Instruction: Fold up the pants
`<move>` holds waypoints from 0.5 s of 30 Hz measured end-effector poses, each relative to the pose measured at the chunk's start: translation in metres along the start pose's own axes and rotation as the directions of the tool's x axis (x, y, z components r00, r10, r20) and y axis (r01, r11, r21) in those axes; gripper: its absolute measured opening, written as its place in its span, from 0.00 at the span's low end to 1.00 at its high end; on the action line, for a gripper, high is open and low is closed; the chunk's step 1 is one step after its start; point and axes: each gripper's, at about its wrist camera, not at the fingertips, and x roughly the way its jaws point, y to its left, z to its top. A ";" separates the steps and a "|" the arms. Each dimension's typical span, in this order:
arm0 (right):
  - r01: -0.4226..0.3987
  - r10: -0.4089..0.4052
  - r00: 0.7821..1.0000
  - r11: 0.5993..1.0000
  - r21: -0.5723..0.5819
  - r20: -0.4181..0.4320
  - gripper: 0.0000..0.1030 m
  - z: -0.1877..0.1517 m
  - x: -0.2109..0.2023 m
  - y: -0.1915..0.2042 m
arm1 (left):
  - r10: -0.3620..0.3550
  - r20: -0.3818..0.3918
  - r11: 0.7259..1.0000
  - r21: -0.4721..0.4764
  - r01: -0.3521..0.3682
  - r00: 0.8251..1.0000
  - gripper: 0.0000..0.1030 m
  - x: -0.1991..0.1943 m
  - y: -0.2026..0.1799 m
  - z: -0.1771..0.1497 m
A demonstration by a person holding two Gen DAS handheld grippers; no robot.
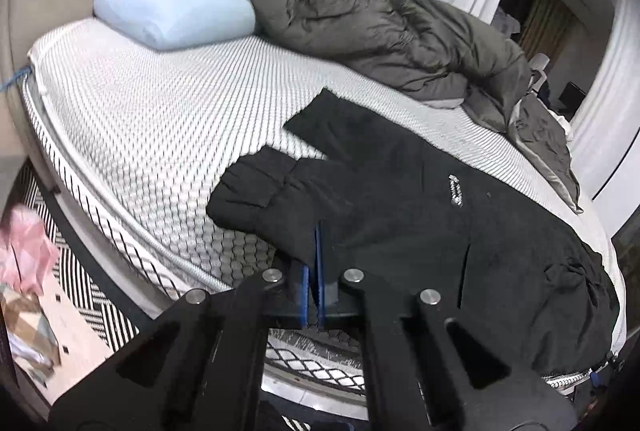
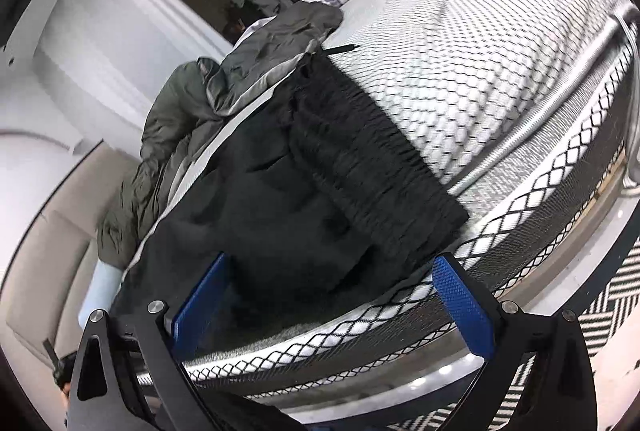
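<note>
Pinching a near cuff edge of the black pants (image 1: 400, 199), left gripper (image 1: 316, 255) clamped tight on the cloth, presumably to carry that leg over; pants spread along the mattress (image 1: 160, 119), right of the pillow (image 1: 176, 11).

Hung wide open, right gripper (image 2: 328, 283) near the waistband (image 2: 360, 159), grasping nothing, likely readying its own pinch.

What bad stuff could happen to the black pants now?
1. The left gripper is shut on a thin edge of the black pants; that small pinch might slip out when lifted.
2. The pants lie close to the mattress edge, so a pull could drag them off toward the floor.
3. The right gripper is open and holds nothing, so the waistband could bunch up while only one side is pulled.
</note>
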 end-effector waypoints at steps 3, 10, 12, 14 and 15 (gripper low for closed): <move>-0.032 0.031 0.999 0.998 0.059 0.012 0.95 0.005 0.004 -0.013 | -0.015 -0.020 0.999 -0.031 0.014 1.000 0.00 0.008 0.005 0.009; -0.046 0.038 0.998 0.985 0.164 0.054 0.22 0.020 -0.005 -0.026 | -0.027 -0.023 0.998 -0.051 0.025 0.999 0.00 0.013 0.013 0.018; -0.029 0.021 0.996 0.995 0.096 0.084 0.22 0.020 -0.025 -0.017 | -0.019 -0.035 0.999 -0.047 0.017 0.999 0.00 0.017 0.014 0.016; -0.030 0.022 0.997 0.995 0.093 0.078 0.32 0.017 -0.031 -0.020 | -0.015 -0.058 0.998 -0.058 0.012 0.998 0.00 0.023 0.020 0.012; -0.034 0.027 0.998 0.992 0.120 0.055 0.43 0.014 -0.028 -0.028 | -0.018 -0.066 0.998 -0.067 0.014 0.998 0.00 0.026 0.023 0.010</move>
